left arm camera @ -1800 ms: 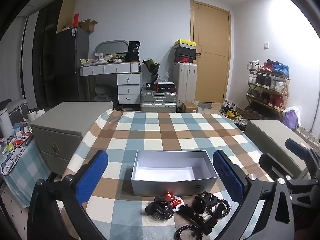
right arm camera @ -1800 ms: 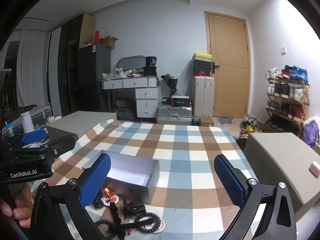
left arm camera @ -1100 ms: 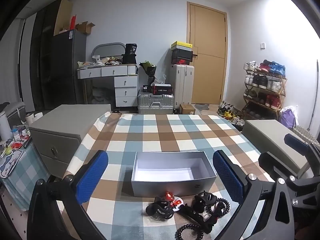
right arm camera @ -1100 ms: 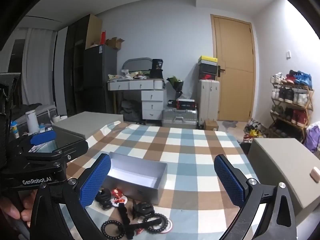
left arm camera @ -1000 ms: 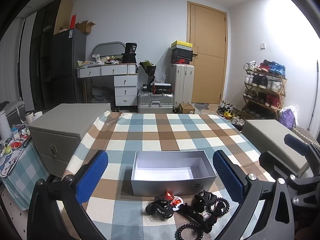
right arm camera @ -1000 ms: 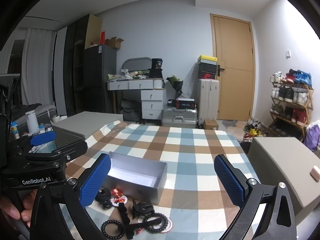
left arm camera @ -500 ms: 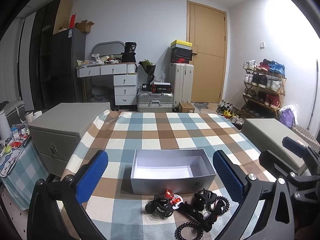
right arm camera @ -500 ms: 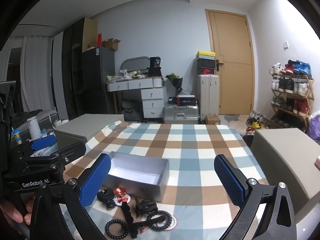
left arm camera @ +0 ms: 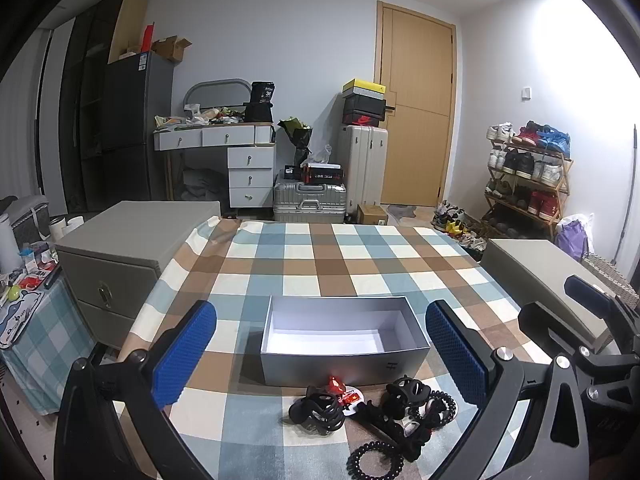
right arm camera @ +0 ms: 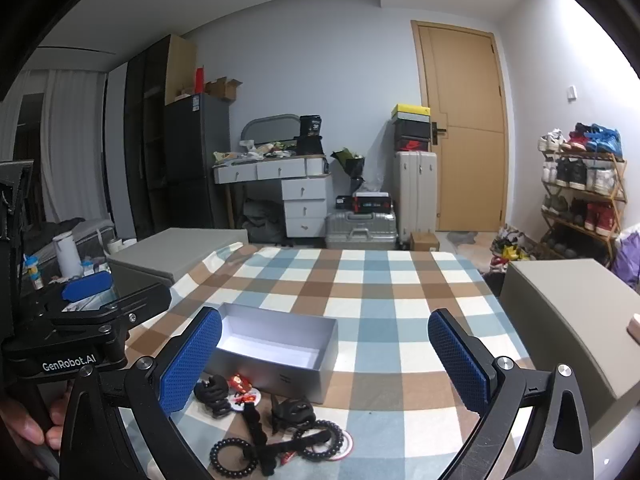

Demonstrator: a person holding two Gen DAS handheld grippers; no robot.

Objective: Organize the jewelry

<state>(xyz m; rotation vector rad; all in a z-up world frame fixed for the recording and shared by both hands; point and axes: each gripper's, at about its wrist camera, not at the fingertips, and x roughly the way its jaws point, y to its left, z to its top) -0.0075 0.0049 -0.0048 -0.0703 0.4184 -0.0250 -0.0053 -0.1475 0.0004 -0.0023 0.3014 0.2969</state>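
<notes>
**Both tools spread above the table, box and jewelry ahead**

The table (left arm camera: 328,264), under a blue, brown and cream checked cloth, runs far ahead of both tools and lies bare beyond the box. Its left edge drops off beside a grey cabinet (left arm camera: 132,248); its right edge sits near another grey cabinet (right arm camera: 568,320). The widest open room is the far half of the cloth and the stretch to the right of the box in the right wrist view.

The left tool (left arm camera: 320,356) has its blue-padded fingers (left arm camera: 184,354) wide apart and grips nothing. The box (left arm camera: 344,340), grey, open-topped and with nothing seen inside, lies straight ahead, centred between those fingers, its long side facing the tool.

The right tool (right arm camera: 324,360) is also spread wide and holds nothing. From it, the box (right arm camera: 280,348) lies ahead and to the left, just past the left finger (right arm camera: 190,360). The left tool's body, held by a hand (right arm camera: 28,428), shows at the left edge of this view.

The jewelry (left arm camera: 372,408), a loose heap of black clips, black bead bracelets and small red pieces, lies on the cloth between the box's near wall and the tools. For the left tool it is below and slightly right of centre; for the right tool (right arm camera: 272,420) it is below and left of centre. Some pieces overlap; the heap nearly touches the box.
</notes>
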